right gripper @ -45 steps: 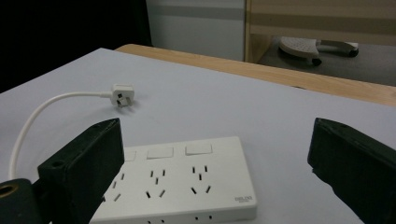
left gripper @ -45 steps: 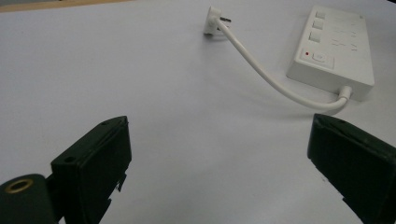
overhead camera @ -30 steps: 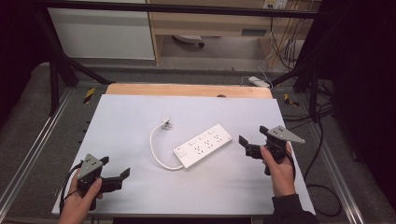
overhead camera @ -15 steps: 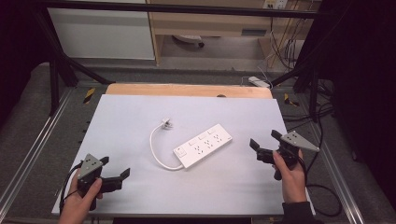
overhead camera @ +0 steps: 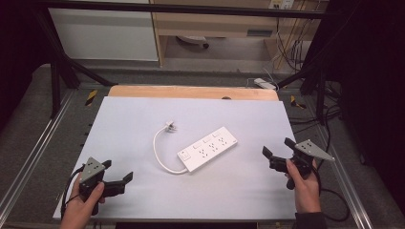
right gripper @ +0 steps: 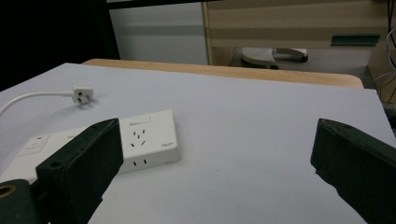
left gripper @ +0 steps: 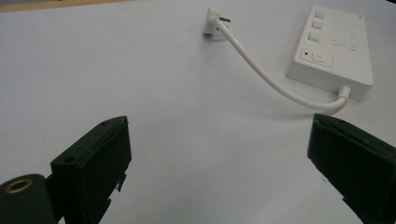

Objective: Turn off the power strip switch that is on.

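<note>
White power strip lying mid-table on the pale table, its cord curling to a plug, left gripper and right gripper hovering wide open at the near corners, holding nothing.

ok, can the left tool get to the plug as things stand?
Probably yes. The left tool is open and holds nothing, and only bare table lies between it and the plug; the cord runs off to the side.
</note>
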